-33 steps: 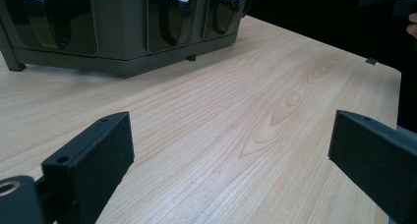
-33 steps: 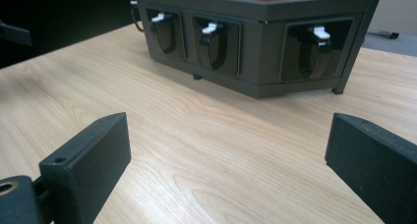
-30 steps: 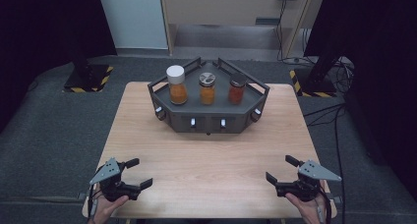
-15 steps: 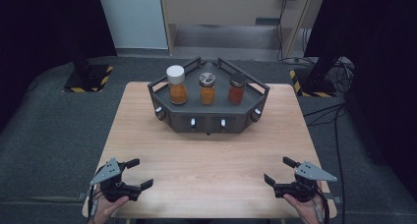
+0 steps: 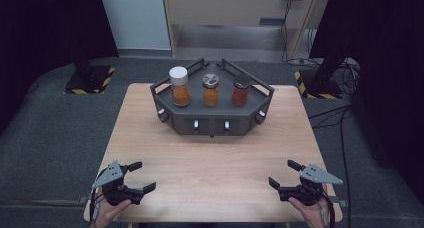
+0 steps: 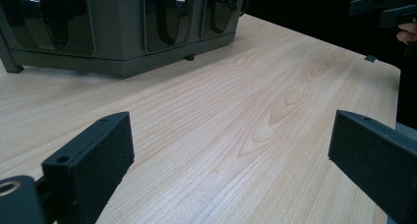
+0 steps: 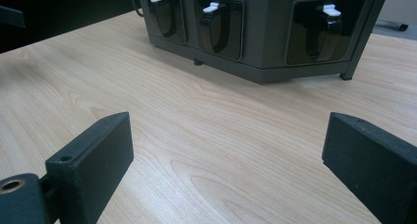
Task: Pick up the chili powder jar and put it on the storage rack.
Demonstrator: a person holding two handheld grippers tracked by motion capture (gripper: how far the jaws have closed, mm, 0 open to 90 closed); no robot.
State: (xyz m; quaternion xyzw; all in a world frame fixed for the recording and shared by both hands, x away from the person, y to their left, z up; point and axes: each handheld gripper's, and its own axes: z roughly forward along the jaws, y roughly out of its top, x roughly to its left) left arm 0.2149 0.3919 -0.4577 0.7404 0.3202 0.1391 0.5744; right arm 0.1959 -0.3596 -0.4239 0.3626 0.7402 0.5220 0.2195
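L gripper [image 5: 139,177] & R gripper [image 5: 281,174] both hover w/ fingers spread, empty, over near worktop [image 5: 215,163] edge, well apart from jar rack [image 5: 214,122].

1. From above, my counter [image 5: 215,158] is evenly lit and pale, while the room to either side falls off into near black.
2. The overhead picture is soft and low in detail; the jars [image 5: 210,90] on the rack [image 5: 212,123] read as blurred colour.
3. The rack throws only a short, faint shadow on the wood in front of it.
4. In my left claw's [image 6: 231,150] view the wood grain is sharp, and the jaws close to the lens look slightly soft.
5. My right claw's [image 7: 228,150] view shows a mild sheen on the wood and dull reflections in the rack's dark glossy panels [image 7: 322,35].
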